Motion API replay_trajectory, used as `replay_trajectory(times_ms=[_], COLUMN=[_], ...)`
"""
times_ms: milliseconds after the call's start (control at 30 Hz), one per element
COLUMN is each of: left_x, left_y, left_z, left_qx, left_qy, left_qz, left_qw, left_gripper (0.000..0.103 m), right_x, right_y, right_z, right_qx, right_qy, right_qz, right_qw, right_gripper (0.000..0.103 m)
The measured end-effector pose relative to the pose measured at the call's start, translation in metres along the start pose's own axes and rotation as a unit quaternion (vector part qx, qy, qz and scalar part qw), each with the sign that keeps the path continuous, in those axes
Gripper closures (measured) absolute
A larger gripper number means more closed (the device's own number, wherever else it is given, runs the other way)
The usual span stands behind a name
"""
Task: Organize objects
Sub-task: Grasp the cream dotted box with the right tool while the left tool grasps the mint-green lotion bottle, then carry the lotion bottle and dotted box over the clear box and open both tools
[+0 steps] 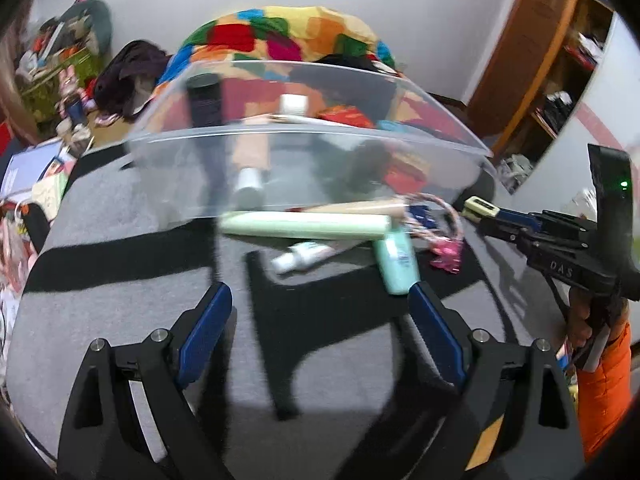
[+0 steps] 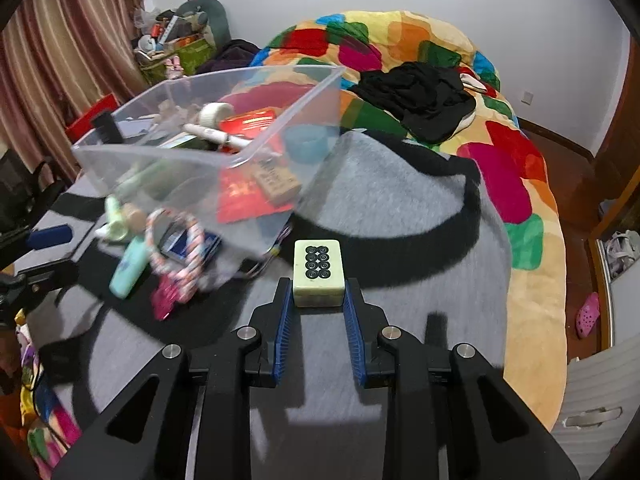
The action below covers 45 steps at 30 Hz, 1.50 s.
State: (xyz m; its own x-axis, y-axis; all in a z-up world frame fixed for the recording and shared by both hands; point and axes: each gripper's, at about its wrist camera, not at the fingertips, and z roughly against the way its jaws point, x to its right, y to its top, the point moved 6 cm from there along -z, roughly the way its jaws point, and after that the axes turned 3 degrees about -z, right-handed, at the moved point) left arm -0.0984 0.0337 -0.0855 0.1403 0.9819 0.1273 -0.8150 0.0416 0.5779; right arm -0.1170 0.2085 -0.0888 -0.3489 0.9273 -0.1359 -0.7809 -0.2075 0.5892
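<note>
Right claw (image 2: pixel 318 300) narrow, blue pads pressed on both short flanks of a mahjong tile (image 2: pixel 318 272); tile face up, eight-circle pattern legible, long axis running straight out along the fingers. From the left wrist view the same tile (image 1: pixel 478 208) shows at the tip of the right claw, far right, just beside the near right corner of the bin (image 1: pixel 304 140). Bin is clear plastic and sits on the grey blanket (image 2: pixel 400 208) over the bed. From the held tile the bin lies ahead and to the left, its near corner close; judged next move is a carry up and left over the rim, so the rim is the thing to clear. Right hand is the nearer one for that. Left claw (image 1: pixel 320 320) wide, nothing between its pads, pointing down at loose things in front of the bin: a pale green tube (image 1: pixel 304 226) lying crosswise, a small white tube (image 1: pixel 300 258), a mint bottle (image 1: pixel 396 260), a pink braided loop (image 2: pixel 174 240) and a pink clip (image 1: pixel 446 254). In the bin: a black cylinder (image 1: pixel 204 100), a white cap (image 2: pixel 214 114), a white pen-like stick (image 2: pixel 216 136), a red packet (image 2: pixel 248 122), a tan block (image 2: pixel 278 182); other contents are blurred. Sorting looks partly done, several loose items left.
</note>
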Motion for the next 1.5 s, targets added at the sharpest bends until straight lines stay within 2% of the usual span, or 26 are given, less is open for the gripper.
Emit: replay_trajectory(times_ms=[67,200,233,267,400,533,600,867,1100,1300,1500], left_x=[0.014,0.034,0.036,0.038,0.043,0.044,0.044,0.046,0.039,0.039,0.031], left_y=[0.001,0.002,0.004,0.006,0.012,0.015,0.014,-0.006,-0.02,-0.013,0.009], left_z=[-0.007,-0.026,-0.03,-0.032,-0.036,-0.042,-0.042,-0.024,-0.001,0.025,0.041], left_qx=[-0.007,-0.029,-0.03,-0.028,-0.03,-0.022,-0.017,-0.005,0.011,0.047,0.079], left_qy=[-0.003,0.001,0.009,0.017,0.01,0.03,0.038,0.035,0.023,0.017,0.014], left_qz=[-0.014,-0.037,-0.04,-0.041,-0.033,-0.038,-0.046,-0.074,-0.067,-0.065,-0.052], left_qw=[0.9999,0.9989,0.9987,0.9986,0.9989,0.9986,0.9981,0.9966,0.9974,0.9967,0.9955], left_gripper=[0.015,0.039,0.04,0.041,0.058,0.068,0.079,0.079,0.079,0.079,0.079], right_x=[-0.004,-0.013,-0.015,-0.017,-0.024,-0.034,-0.038,-0.046,-0.046,-0.047,-0.053], right_y=[-0.006,-0.015,-0.017,-0.019,-0.024,-0.031,-0.035,-0.043,-0.039,-0.03,-0.002], right_z=[0.007,0.018,0.02,0.021,0.024,0.024,0.024,0.021,0.017,0.029,0.052], right_qx=[0.005,0.015,0.017,0.018,0.022,0.02,0.018,0.01,0.012,0.034,0.079], right_qy=[0.009,0.023,0.026,0.029,0.041,0.053,0.058,0.064,0.058,0.048,0.054], right_qz=[-0.001,-0.001,-0.001,-0.002,0.0,0.007,0.011,0.019,0.007,-0.003,-0.013], right_qw=[1.0,1.0,1.0,0.999,0.999,0.998,0.998,0.998,0.998,0.998,0.995], right_gripper=[0.081,0.081,0.081,0.081,0.08,0.08,0.08,0.08,0.08,0.081,0.081])
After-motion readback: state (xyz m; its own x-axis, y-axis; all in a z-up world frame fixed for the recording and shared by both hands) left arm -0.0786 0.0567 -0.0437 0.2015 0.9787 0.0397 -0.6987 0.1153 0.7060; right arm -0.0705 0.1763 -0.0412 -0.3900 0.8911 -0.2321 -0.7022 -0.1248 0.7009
